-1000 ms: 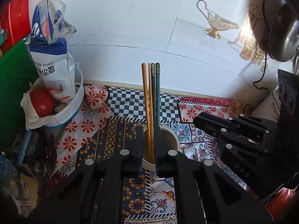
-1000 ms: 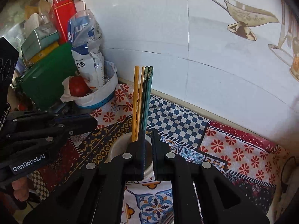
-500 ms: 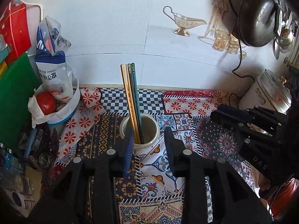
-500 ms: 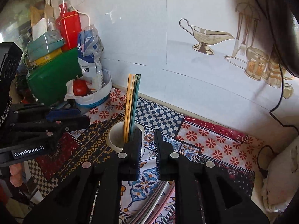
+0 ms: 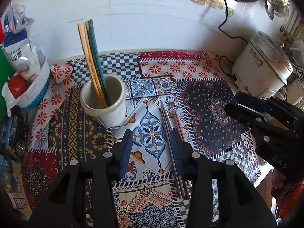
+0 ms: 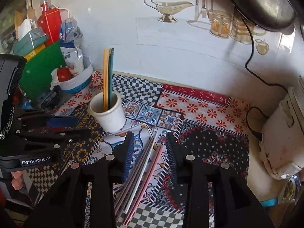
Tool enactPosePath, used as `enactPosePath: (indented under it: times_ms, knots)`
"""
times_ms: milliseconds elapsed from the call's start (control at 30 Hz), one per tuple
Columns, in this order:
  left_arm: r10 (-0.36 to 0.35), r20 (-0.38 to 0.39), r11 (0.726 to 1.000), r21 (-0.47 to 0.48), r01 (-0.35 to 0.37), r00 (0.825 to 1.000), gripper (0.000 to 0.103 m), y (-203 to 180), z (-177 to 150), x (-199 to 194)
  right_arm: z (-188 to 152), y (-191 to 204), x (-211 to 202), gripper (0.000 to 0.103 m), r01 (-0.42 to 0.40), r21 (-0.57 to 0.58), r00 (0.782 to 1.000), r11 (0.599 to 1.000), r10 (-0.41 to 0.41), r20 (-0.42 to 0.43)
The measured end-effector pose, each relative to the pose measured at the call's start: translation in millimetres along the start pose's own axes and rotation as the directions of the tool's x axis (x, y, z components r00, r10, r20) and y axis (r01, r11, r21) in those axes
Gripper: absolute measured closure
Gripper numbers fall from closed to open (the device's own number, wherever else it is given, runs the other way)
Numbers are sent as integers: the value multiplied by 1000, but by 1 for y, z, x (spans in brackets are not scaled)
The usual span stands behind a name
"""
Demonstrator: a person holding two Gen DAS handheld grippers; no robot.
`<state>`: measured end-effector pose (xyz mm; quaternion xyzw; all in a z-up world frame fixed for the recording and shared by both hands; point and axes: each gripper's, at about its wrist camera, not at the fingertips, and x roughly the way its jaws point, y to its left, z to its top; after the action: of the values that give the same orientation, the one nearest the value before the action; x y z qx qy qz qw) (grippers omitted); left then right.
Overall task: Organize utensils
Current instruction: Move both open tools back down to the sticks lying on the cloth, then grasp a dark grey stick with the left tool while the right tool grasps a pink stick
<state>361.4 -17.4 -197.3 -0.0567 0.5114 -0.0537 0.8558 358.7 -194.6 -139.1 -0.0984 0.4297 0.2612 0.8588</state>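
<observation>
A white cup (image 5: 103,102) stands on the patterned cloth and holds orange and dark green chopsticks (image 5: 91,57); it also shows in the right wrist view (image 6: 107,112). Several pink and grey chopsticks (image 6: 140,169) lie loose on the cloth, also in the left wrist view (image 5: 171,133). My left gripper (image 5: 151,148) is open and empty, above the cloth to the right of the cup. My right gripper (image 6: 149,148) is open and empty, with the loose chopsticks between and below its fingers.
A white bowl with a tomato and a food bag (image 5: 24,79) stands left of the cup. A green board (image 6: 41,68) and red bottle are at far left. A white rice cooker (image 5: 262,66) with a black cord stands at right. The tiled wall is behind.
Both grippers have opened and drawn back and up from the cup. The orange and green chopsticks now stand free in the cup. The loose chopsticks have come into view.
</observation>
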Motion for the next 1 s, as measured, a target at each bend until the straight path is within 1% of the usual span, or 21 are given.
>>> enactPosePath:
  times_ms: [100, 200, 300, 467, 533, 600, 633, 833, 867, 900, 933, 1000]
  knots:
    - [-10, -59, 1000, 21, 11, 998, 63, -10, -8, 25, -18, -14, 8, 72, 19, 41, 999, 999, -17, -52]
    - [-12, -124, 999, 40, 17, 992, 63, -20, -18, 53, -37, -25, 17, 72, 40, 72, 994, 997, -32, -108]
    - [-22, -186, 998, 47, 31, 982, 63, -27, -28, 80, -56, -35, 26, 72, 56, 100, 986, 993, -39, -163]
    - [-10, -252, 997, 67, 27, 968, 63, -35, -43, 113, -83, -44, 44, 72, 70, 128, 967, 989, -36, -251]
    - [-14, -263, 998, 58, 30, 965, 66, -35, -46, 120, -91, -45, 52, 72, 60, 142, 960, 988, -18, -281]
    - [-21, -276, 998, 58, 39, 961, 74, -35, -48, 125, -99, -44, 60, 72, 42, 157, 952, 987, 8, -307]
    - [-18, -280, 998, 60, 36, 960, 80, -36, -49, 127, -102, -42, 63, 72, 31, 163, 948, 986, 23, -318]
    - [-23, -258, 998, 44, 35, 966, 88, -31, -50, 129, -109, -29, 79, 72, -26, 174, 933, 984, 87, -350]
    - [-25, -257, 999, 41, 36, 966, 91, -30, -50, 129, -109, -27, 81, 72, -31, 171, 931, 985, 91, -353]
    - [-19, -262, 999, 44, 32, 965, 92, -28, -52, 128, -109, -24, 83, 72, -38, 165, 930, 986, 95, -356]
    - [-6, -256, 998, 53, 20, 967, 96, -27, -53, 128, -108, -21, 85, 72, -46, 159, 929, 986, 101, -357]
    - [8, -254, 998, 67, 9, 967, 97, -27, -55, 127, -107, -16, 88, 72, -58, 149, 926, 987, 109, -360]
